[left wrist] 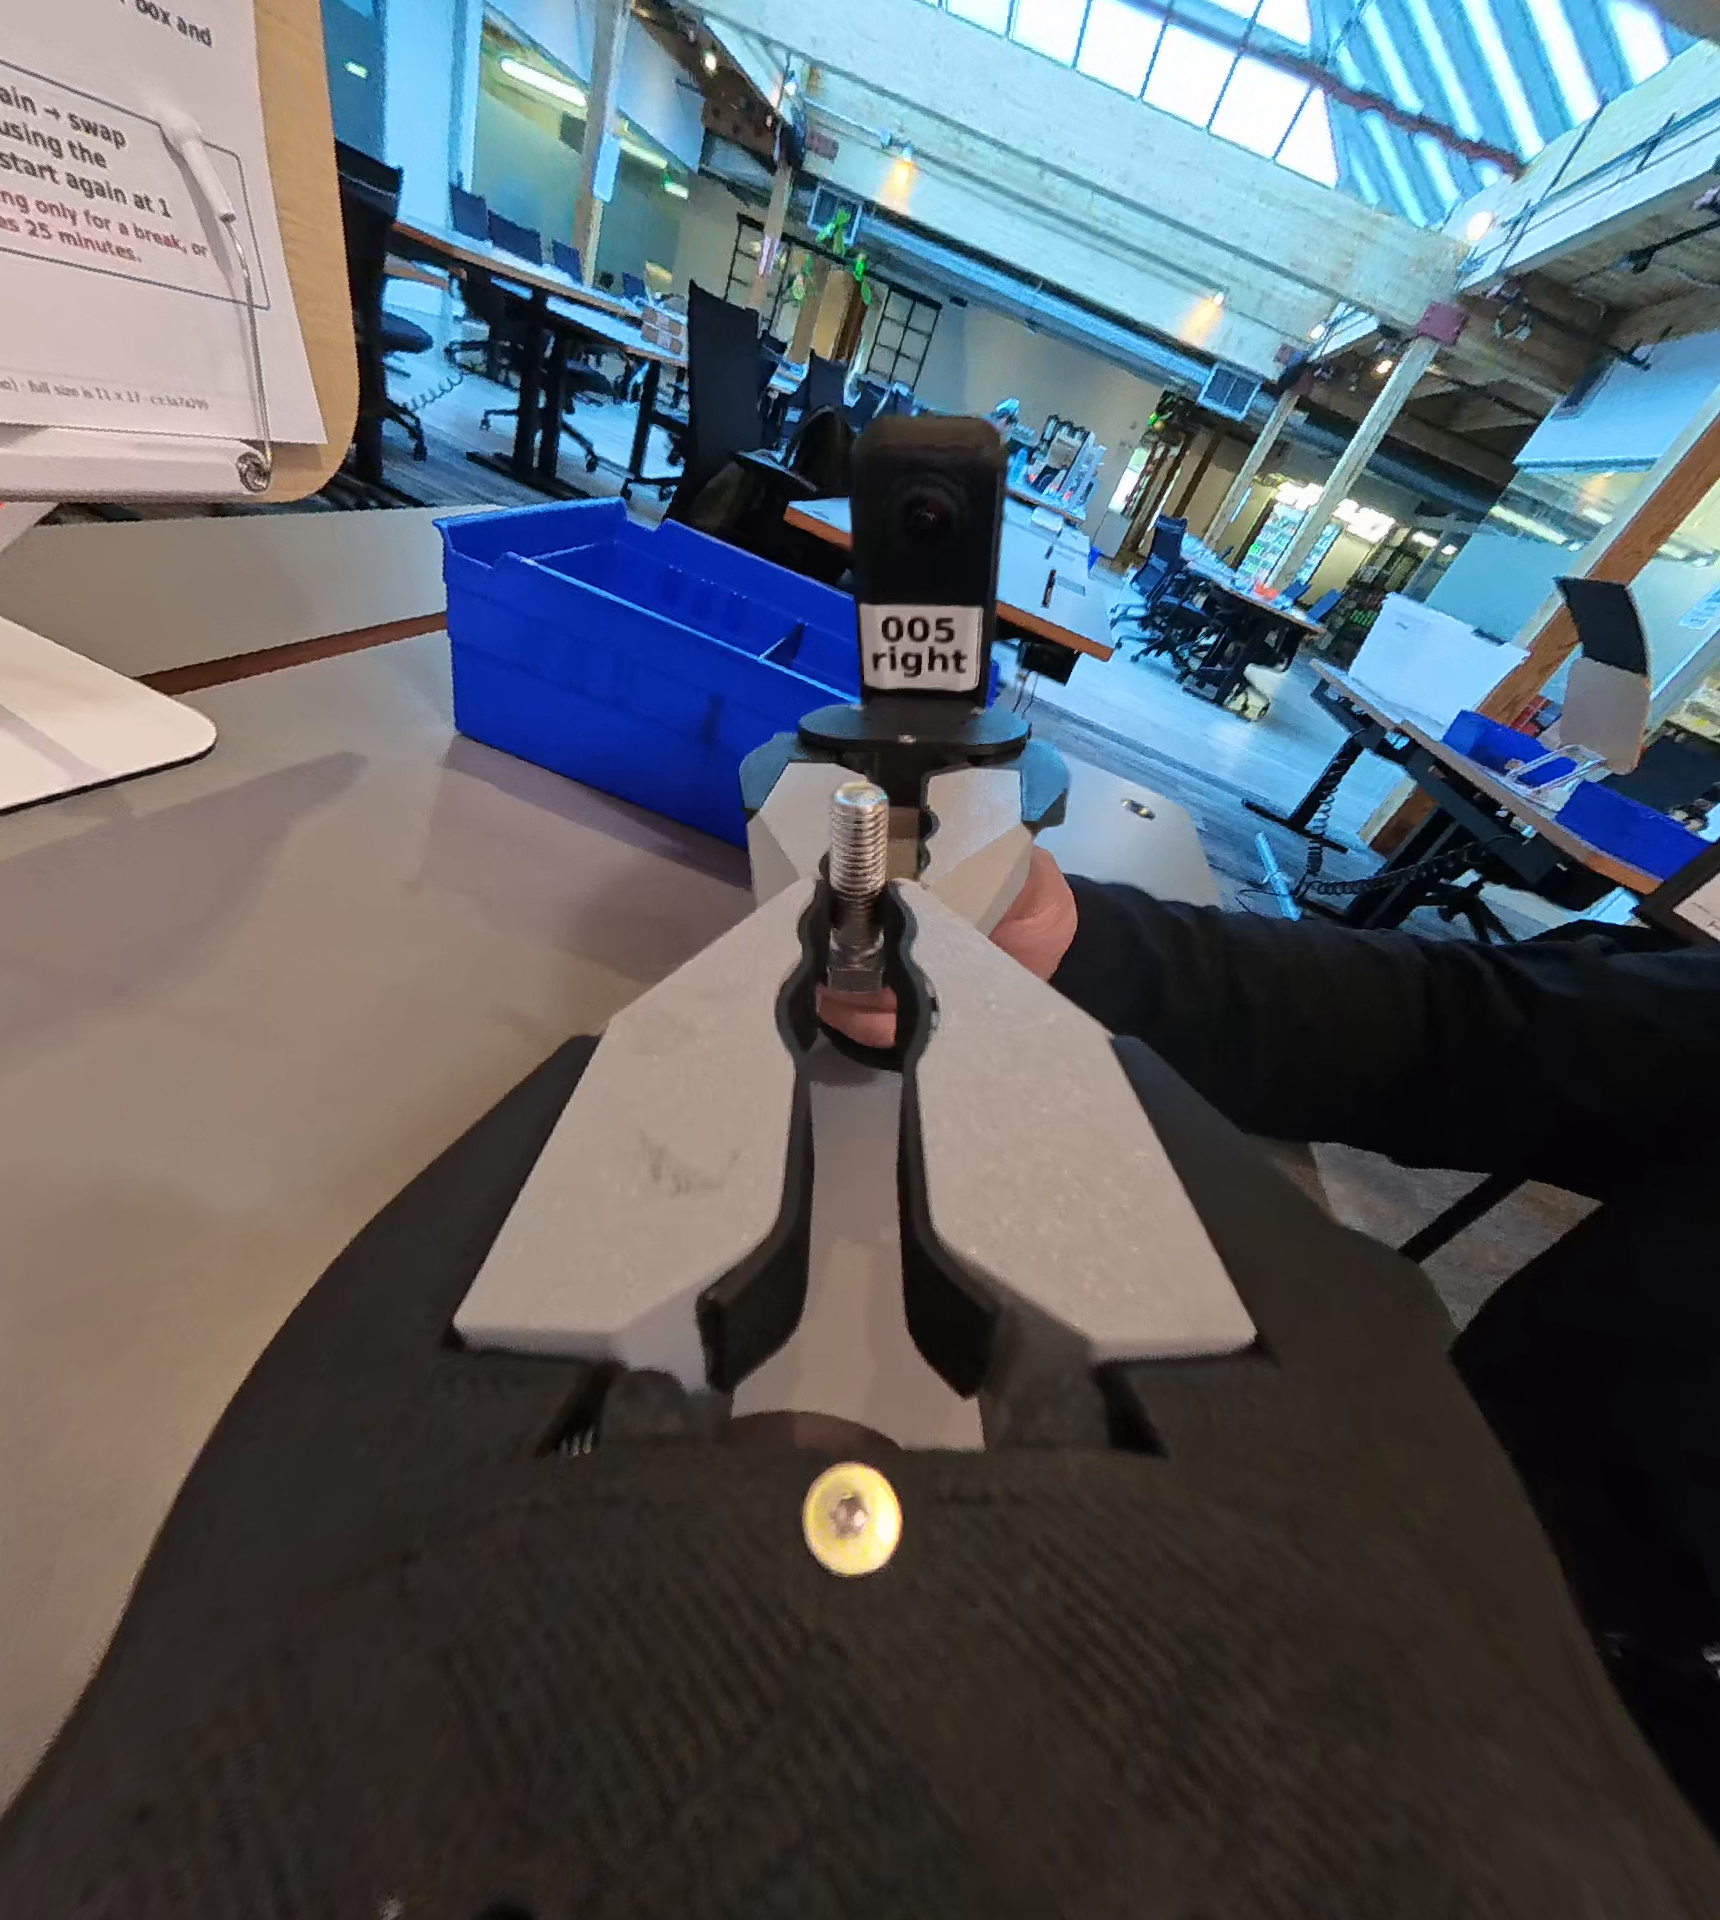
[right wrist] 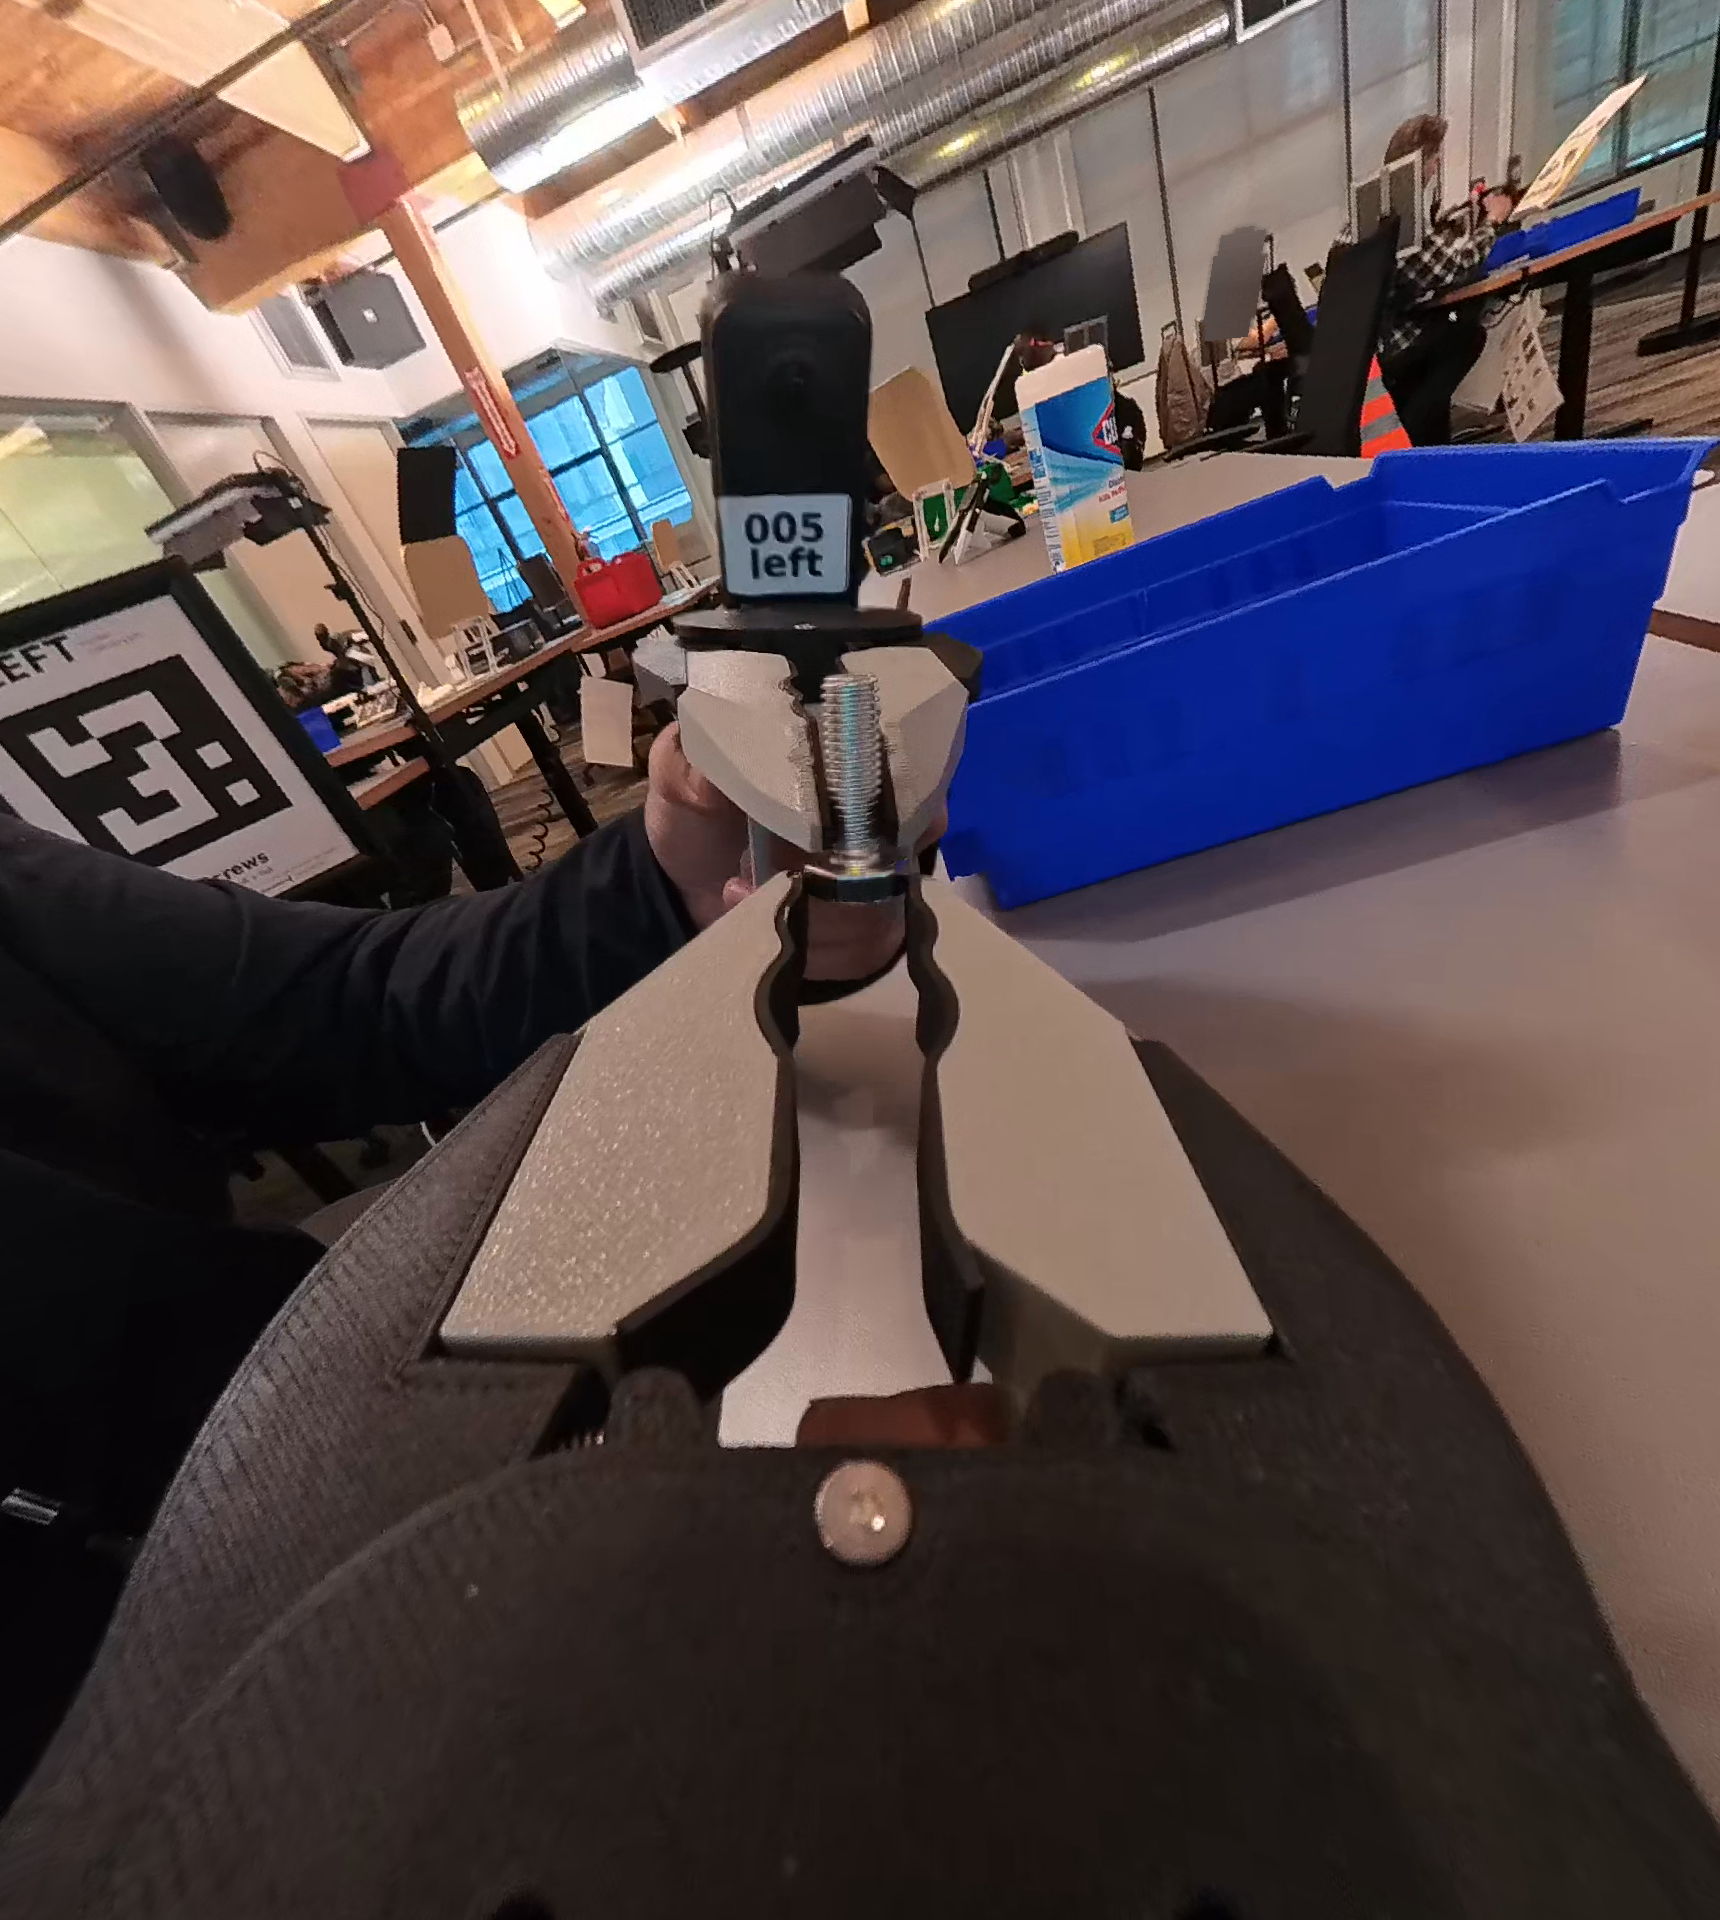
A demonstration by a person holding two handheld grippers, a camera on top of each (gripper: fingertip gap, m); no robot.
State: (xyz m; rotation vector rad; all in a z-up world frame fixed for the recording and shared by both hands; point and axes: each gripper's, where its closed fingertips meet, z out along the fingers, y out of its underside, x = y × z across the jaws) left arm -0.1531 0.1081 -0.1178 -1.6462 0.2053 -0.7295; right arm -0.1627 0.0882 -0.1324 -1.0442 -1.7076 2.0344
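While a blue bin (left wrist: 607,665) sits just behind, left gripper (left wrist: 854,935) and right gripper (right wrist: 854,899) both clamp one upright threaded bolt (left wrist: 856,836), tip to tip.

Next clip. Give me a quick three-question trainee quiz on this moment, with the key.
1. True or false: the bolt lies loose on the table.
2. What sits on the bolt's lower end? A) a nut B) a spring C) a rubber cap
3. Fill in: the bin on the table behind the grippers is ___ in colour.

Key:
1. False. It stands upright in the air, between the left gripper and the right gripper.
2. A.
3. Blue.
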